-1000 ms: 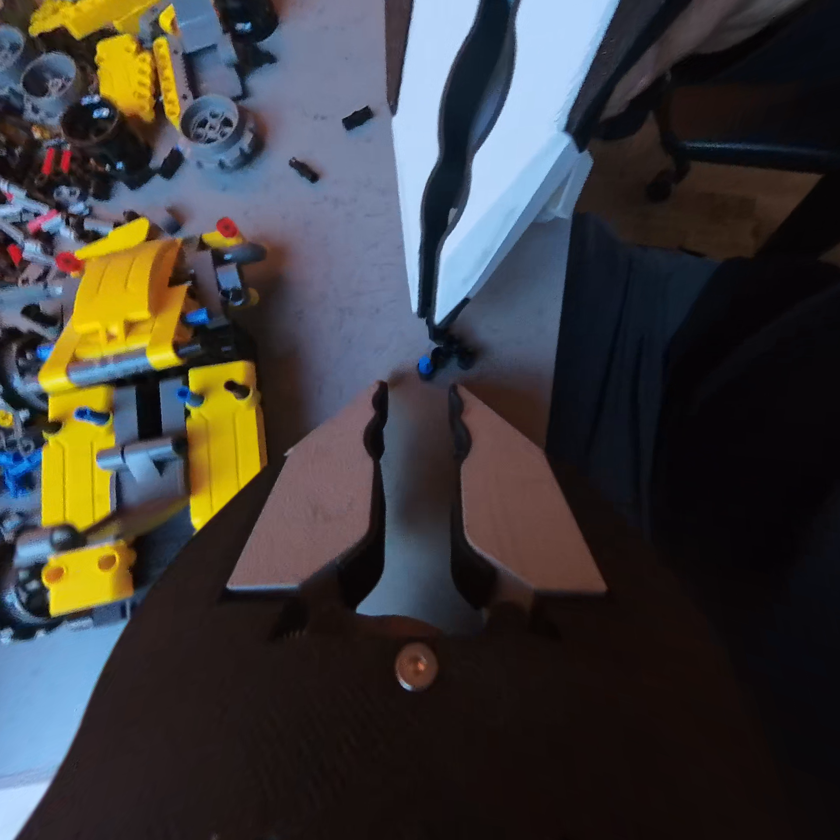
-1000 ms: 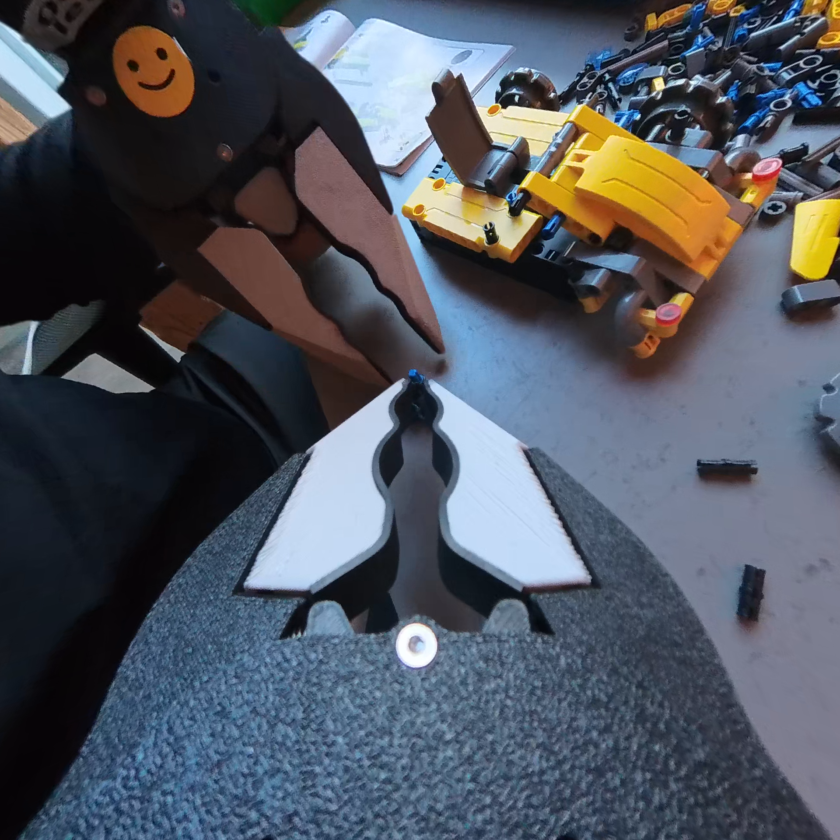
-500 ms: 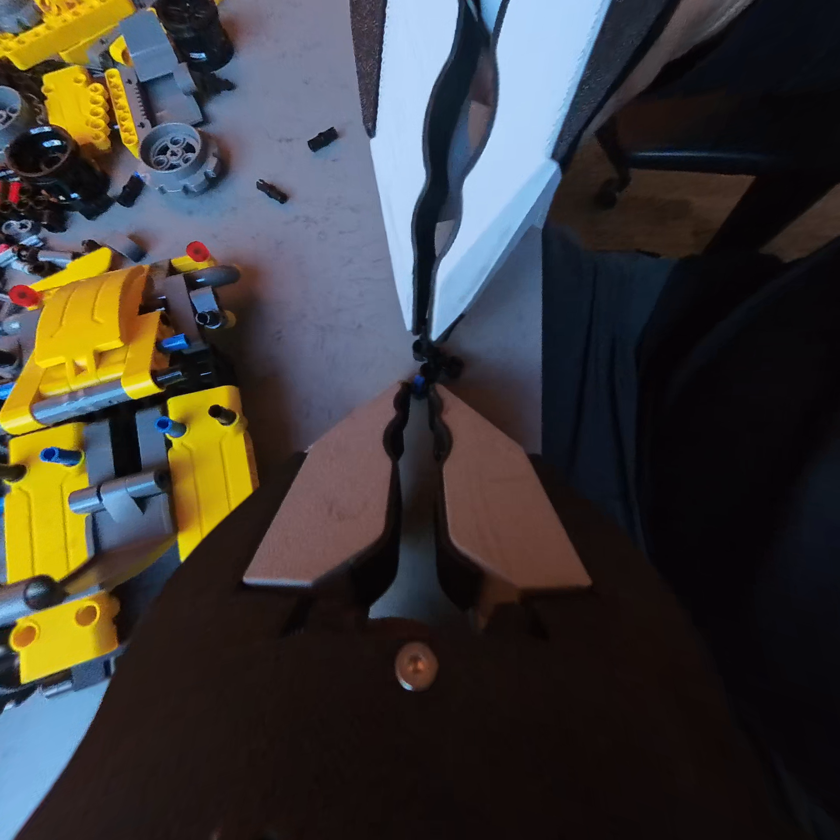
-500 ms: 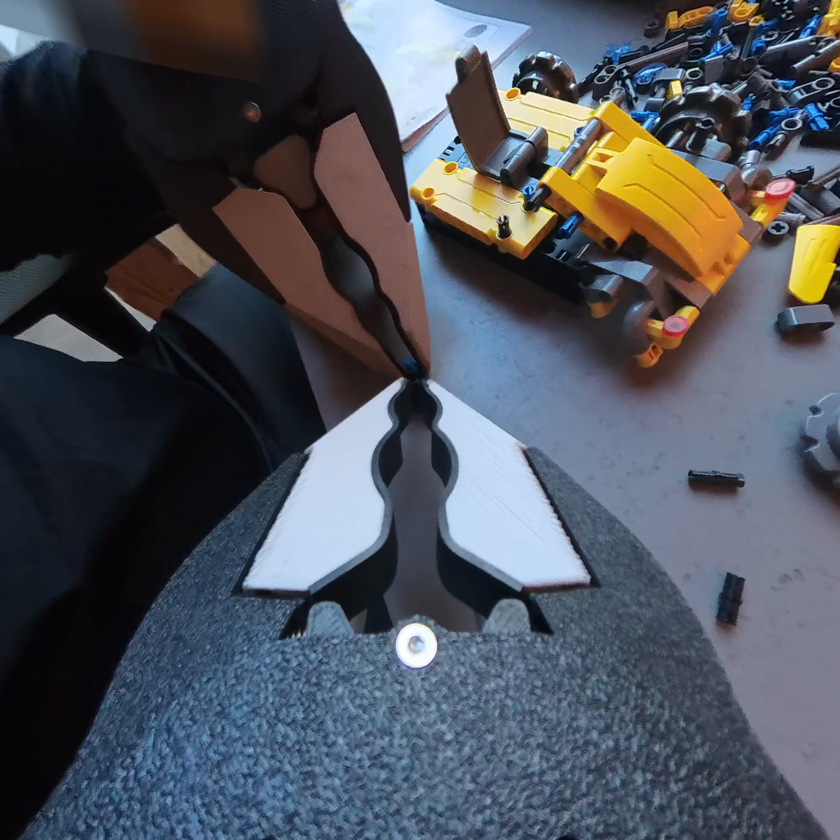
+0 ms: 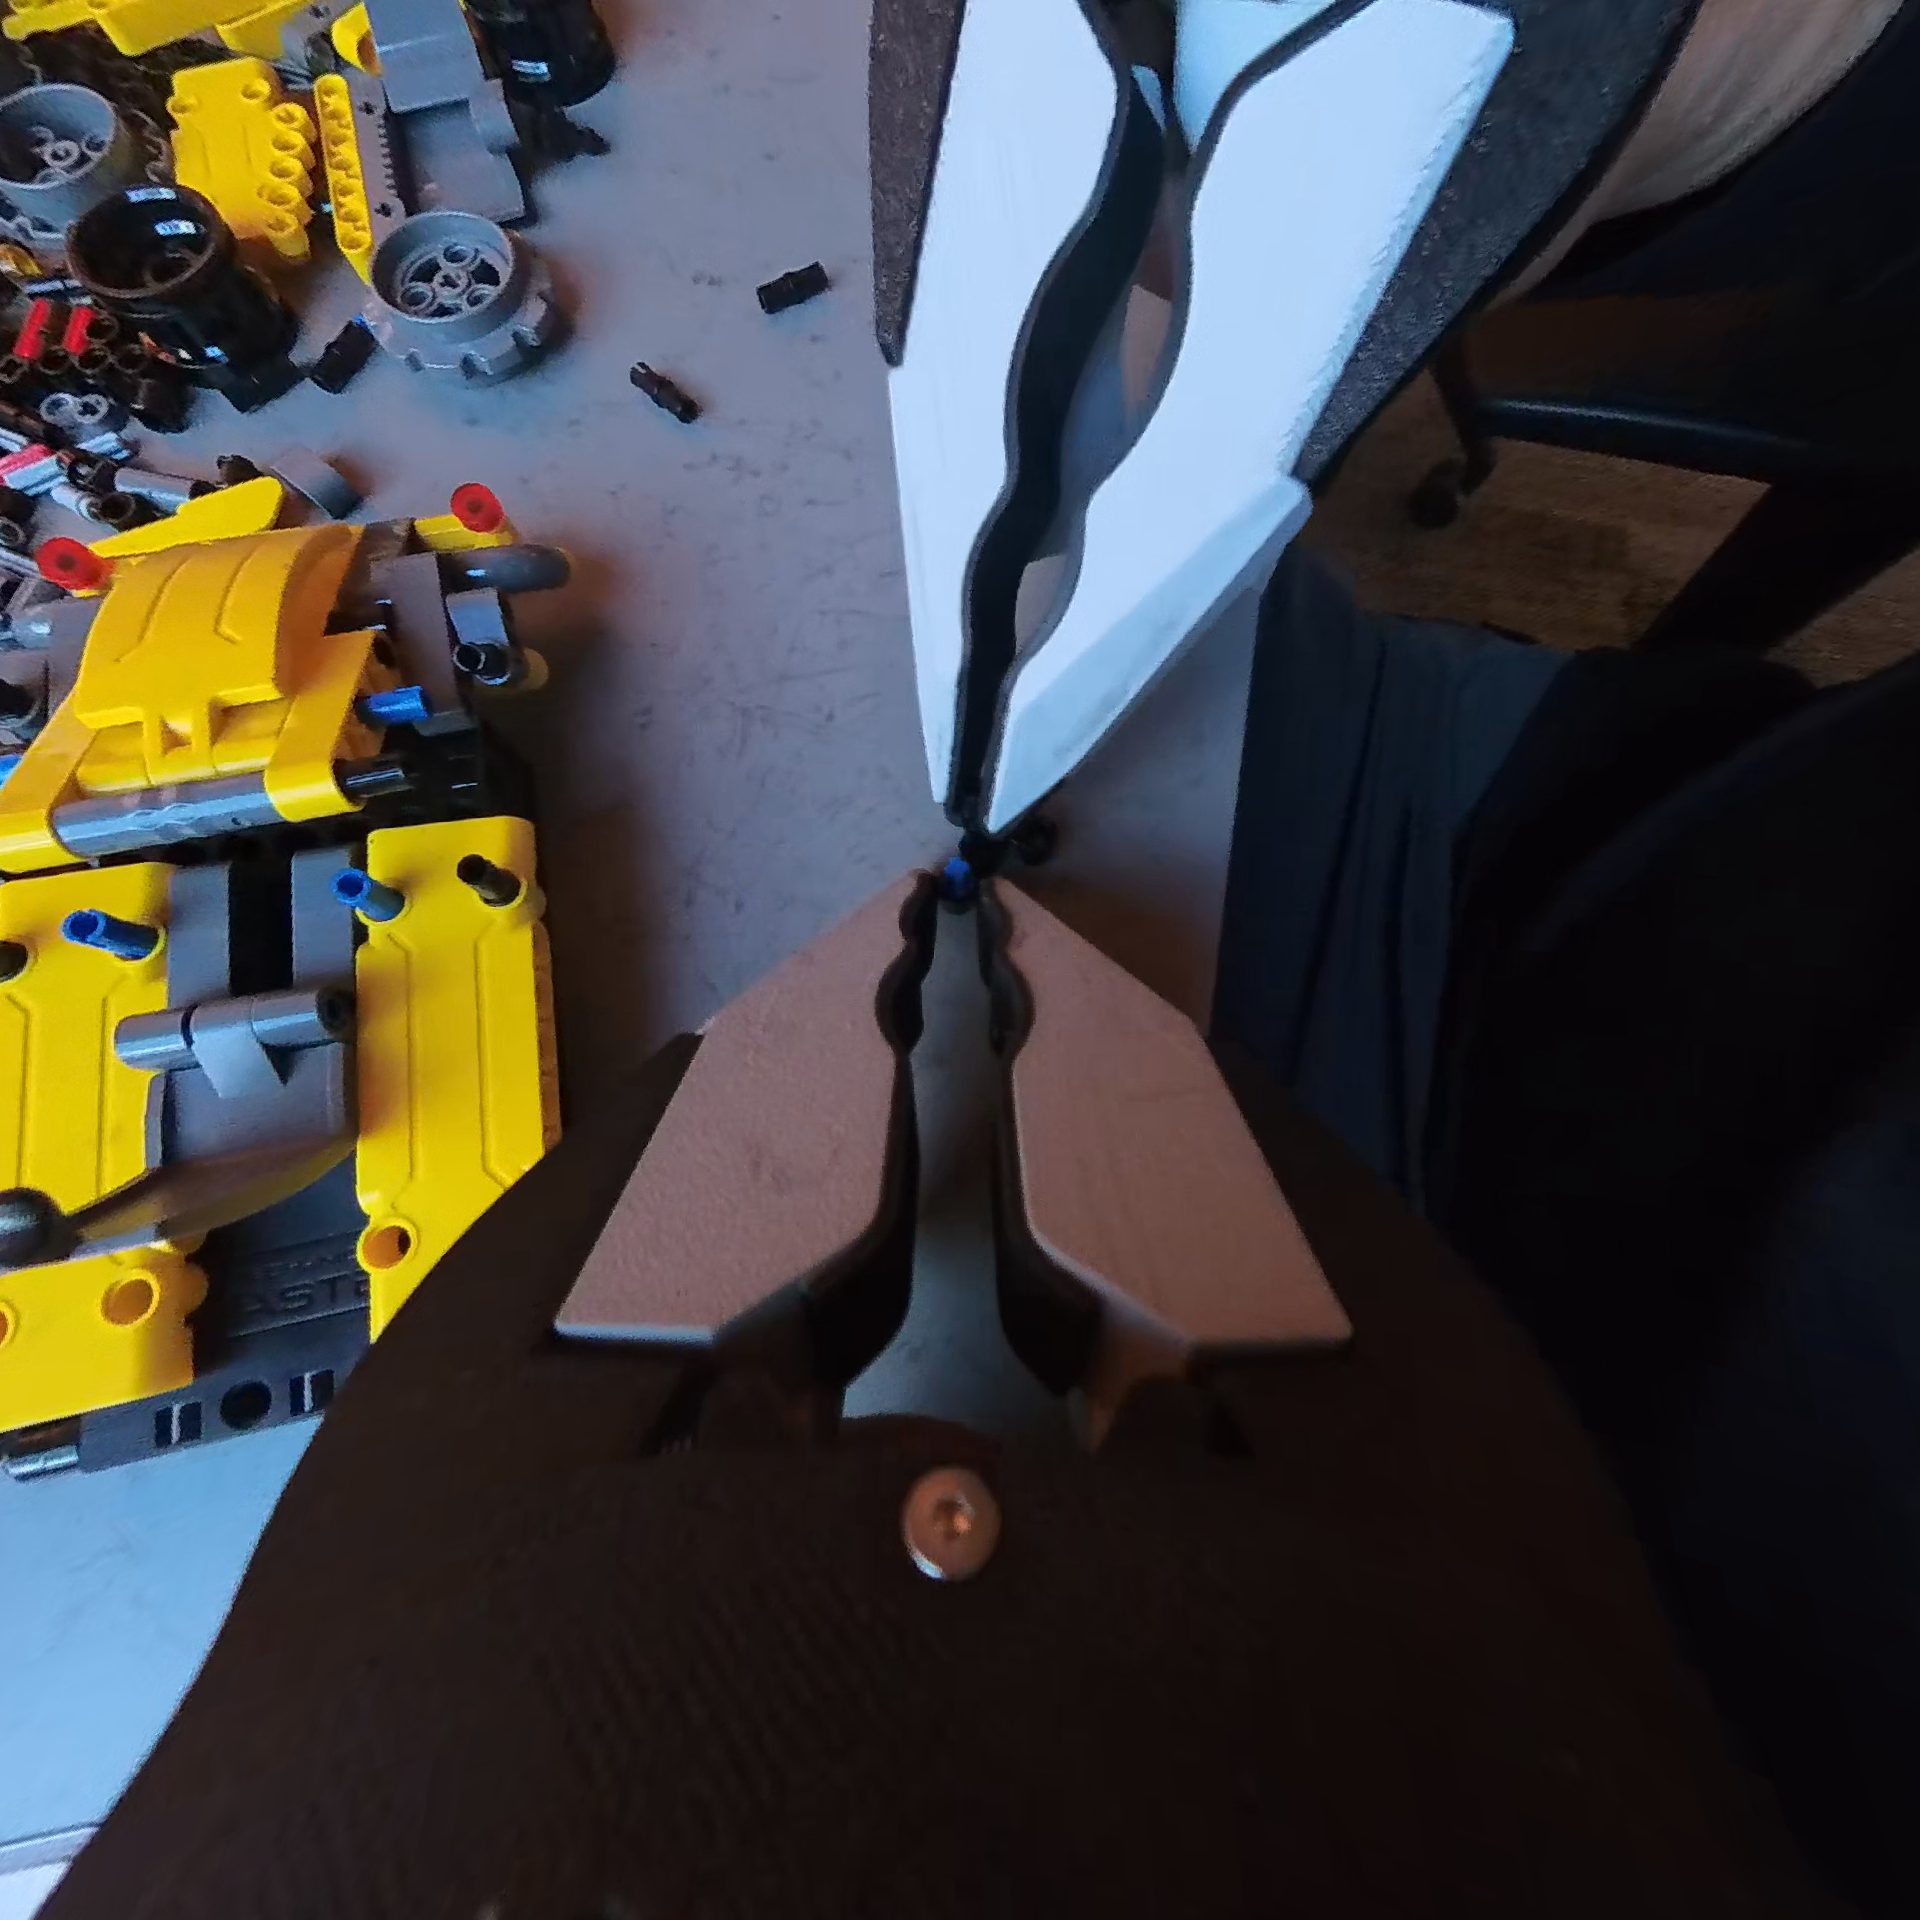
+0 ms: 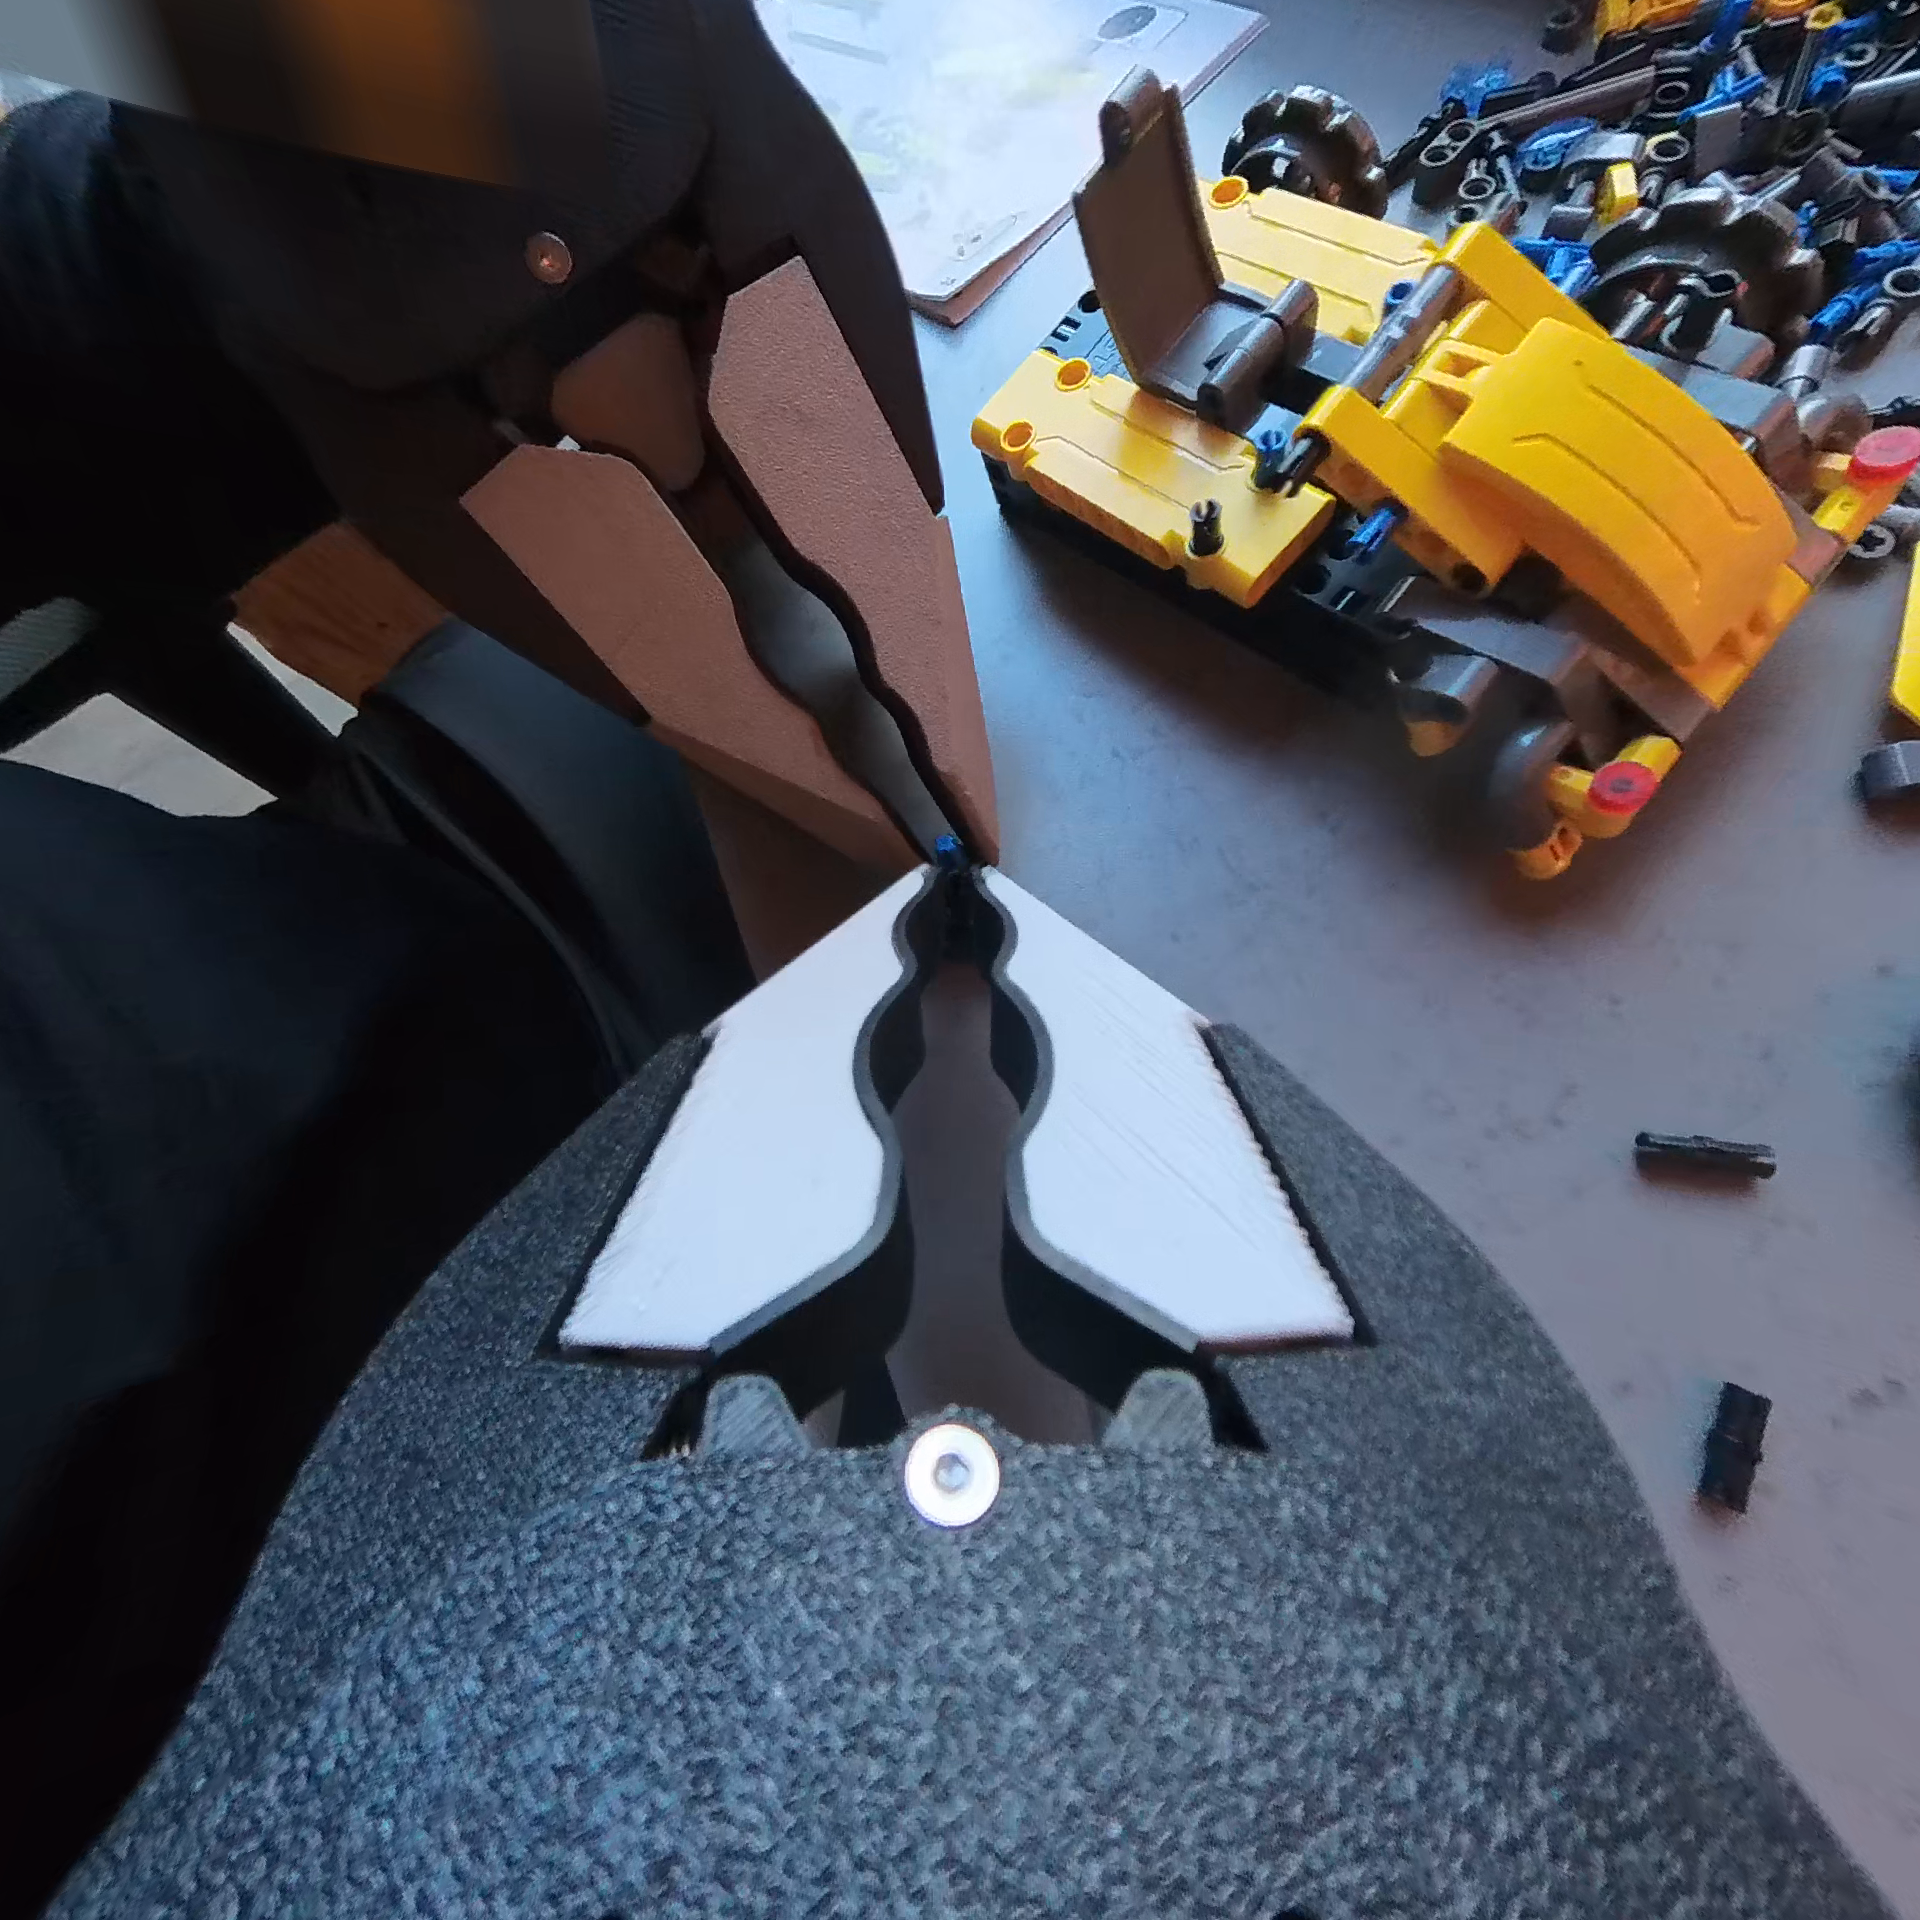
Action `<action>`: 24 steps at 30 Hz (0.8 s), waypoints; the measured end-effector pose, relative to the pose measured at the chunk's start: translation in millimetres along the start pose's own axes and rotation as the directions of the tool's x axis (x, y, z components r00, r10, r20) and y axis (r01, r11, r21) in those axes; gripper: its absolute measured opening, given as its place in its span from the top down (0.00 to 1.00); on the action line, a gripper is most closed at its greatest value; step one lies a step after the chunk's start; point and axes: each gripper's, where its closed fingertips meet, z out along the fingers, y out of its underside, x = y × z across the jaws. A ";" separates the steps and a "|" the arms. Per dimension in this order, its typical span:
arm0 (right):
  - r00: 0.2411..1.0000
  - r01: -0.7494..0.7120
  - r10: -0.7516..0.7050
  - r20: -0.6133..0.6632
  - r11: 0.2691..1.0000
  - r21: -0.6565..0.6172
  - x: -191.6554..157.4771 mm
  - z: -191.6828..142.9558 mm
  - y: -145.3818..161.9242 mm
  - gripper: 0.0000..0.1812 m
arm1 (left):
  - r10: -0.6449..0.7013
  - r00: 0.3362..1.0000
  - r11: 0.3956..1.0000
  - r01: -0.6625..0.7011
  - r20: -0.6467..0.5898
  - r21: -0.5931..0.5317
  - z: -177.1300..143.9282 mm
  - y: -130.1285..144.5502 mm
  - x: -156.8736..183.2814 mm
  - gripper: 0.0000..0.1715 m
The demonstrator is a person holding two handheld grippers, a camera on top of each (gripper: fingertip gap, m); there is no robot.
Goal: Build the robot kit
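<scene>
My left gripper has brown fingers, and its tips are shut on the blue pin of a small black connector piece. My right gripper has white fingers and is shut on the black end of that same piece. The two grippers meet tip to tip just above the grey table, near its edge. The right gripper also shows in the left wrist view, coming in from the top. The left gripper shows in the right wrist view, with the blue pin at its tips.
A half-built yellow vehicle model lies on the table beside the grippers. Loose black pins lie nearby, along with a grey wheel hub and a pile of parts. A booklet lies further back. A person's dark clothing is at the table edge. My two grippers' fingertips are within a few centimetres of each other.
My left gripper was open and apart from the right one. It has moved up to the piece in the right gripper and shut on its blue pin. The right gripper has kept its hold.
</scene>
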 end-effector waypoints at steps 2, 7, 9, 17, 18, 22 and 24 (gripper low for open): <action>1.000 0.006 -0.006 -0.003 1.000 0.000 0.1 0.1 0.2 0.97 | 0.003 1.000 1.000 -0.003 0.001 0.000 0.1 0.0 0.1 0.98; 0.992 0.119 -0.120 -0.042 0.993 -0.022 -0.3 1.3 -0.5 0.98 | 0.000 1.000 1.000 0.000 -0.002 0.001 0.0 0.0 0.2 0.98; 0.970 0.232 -0.233 -0.063 0.972 -0.034 -0.8 1.8 -1.0 0.98 | 0.004 1.000 1.000 -0.004 0.001 0.001 0.0 0.0 0.2 0.98; 0.932 0.363 -0.361 0.040 0.921 -0.144 -2.6 2.0 2.3 0.97 | 0.024 1.000 1.000 -0.024 0.018 0.002 0.1 0.1 0.2 0.98; 0.931 0.366 -0.363 0.049 0.917 -0.158 -2.5 2.7 3.3 0.98 | 0.025 1.000 1.000 -0.025 0.019 0.003 0.1 0.1 0.2 0.98; 0.951 0.308 -0.296 0.092 0.935 -0.176 -0.9 6.9 6.2 0.98 | 0.022 1.000 1.000 -0.022 0.016 0.003 0.0 0.2 0.1 0.98; 0.951 0.307 -0.294 0.094 0.932 -0.191 -0.4 7.5 5.7 0.98 | 0.011 1.000 1.000 -0.011 0.016 0.004 -0.3 0.5 -0.9 0.98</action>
